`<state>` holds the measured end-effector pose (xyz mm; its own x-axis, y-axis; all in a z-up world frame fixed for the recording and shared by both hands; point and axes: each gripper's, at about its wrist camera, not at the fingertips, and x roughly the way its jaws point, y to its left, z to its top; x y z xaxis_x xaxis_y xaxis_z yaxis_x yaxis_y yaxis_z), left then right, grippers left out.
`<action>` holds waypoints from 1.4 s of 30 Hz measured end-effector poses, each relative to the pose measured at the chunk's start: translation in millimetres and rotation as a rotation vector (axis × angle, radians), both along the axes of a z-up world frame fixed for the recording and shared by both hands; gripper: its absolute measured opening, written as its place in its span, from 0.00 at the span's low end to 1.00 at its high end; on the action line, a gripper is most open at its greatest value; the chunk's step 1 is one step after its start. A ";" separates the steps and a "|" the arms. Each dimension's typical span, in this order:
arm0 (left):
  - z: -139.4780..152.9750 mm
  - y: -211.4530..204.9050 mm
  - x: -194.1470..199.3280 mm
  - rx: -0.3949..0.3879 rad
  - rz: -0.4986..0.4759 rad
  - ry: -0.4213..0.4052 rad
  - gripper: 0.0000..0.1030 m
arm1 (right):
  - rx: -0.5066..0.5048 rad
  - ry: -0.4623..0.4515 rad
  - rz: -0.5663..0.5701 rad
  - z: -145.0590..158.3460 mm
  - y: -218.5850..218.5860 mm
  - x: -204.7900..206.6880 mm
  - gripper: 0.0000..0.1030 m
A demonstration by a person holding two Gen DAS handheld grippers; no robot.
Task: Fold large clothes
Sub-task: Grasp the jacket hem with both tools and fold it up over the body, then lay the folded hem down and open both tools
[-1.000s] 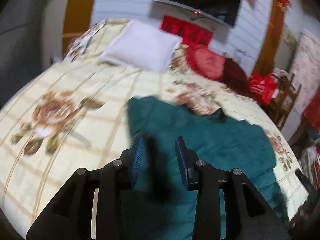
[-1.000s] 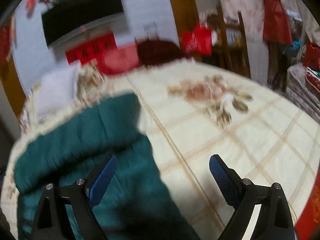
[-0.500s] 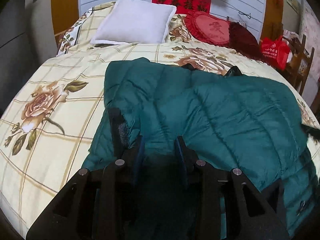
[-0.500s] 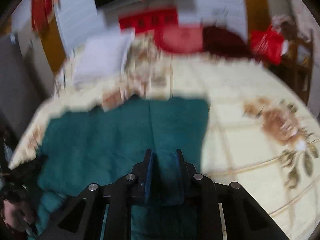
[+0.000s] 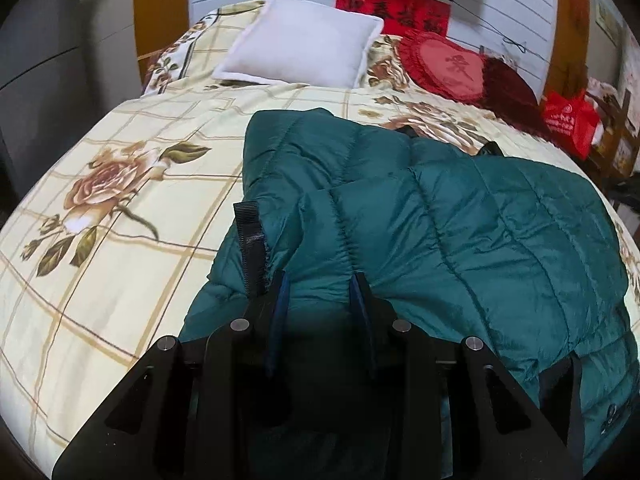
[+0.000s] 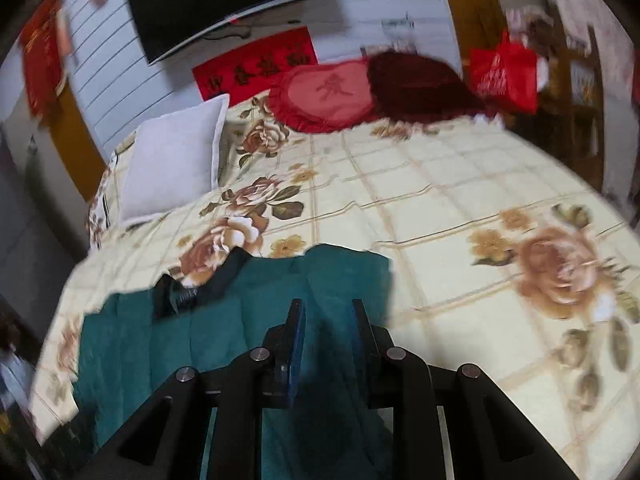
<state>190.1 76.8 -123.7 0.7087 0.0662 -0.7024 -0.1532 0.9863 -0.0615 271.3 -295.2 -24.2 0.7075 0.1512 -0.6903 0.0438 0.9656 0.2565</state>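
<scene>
A dark green quilted jacket (image 5: pixel 460 220) lies spread across the flowered bedspread (image 5: pixel 120 280). A sleeve with a black cuff (image 5: pixel 250 240) is folded over its near left part. My left gripper (image 5: pixel 319 278) is shut on a bunched fold of the jacket right beside that cuff. In the right wrist view the jacket (image 6: pixel 160 340) fills the lower left, its black collar (image 6: pixel 192 292) at the far edge. My right gripper (image 6: pixel 326 304) has narrow jaws with green fabric between them, near the jacket's right corner. That view is blurred.
A white pillow (image 5: pixel 300 56) and a red heart cushion (image 5: pixel 448 64) lie at the head of the bed. A red bag (image 5: pixel 568 120) hangs by wooden furniture at the right. Bare bedspread (image 6: pixel 440 200) stretches to the right of the jacket. A dark screen (image 6: pixel 224 0) hangs on the wall.
The left gripper sank onto the jacket and now has fabric between its jaws. The right gripper's jaws went from wide apart to narrow, and it swung across the jacket.
</scene>
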 end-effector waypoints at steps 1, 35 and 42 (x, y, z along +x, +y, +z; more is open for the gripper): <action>0.5 -0.2 -0.2 -0.002 0.002 0.000 0.31 | -0.009 0.017 0.007 -5.3 5.1 11.1 0.20; -5.5 1.3 6.9 -0.014 0.018 0.025 0.31 | -0.399 0.056 0.356 -69.4 195.7 -92.2 0.52; -5.4 2.5 7.4 -0.016 0.018 0.026 0.31 | -0.335 0.043 0.322 -73.6 182.0 -93.8 0.61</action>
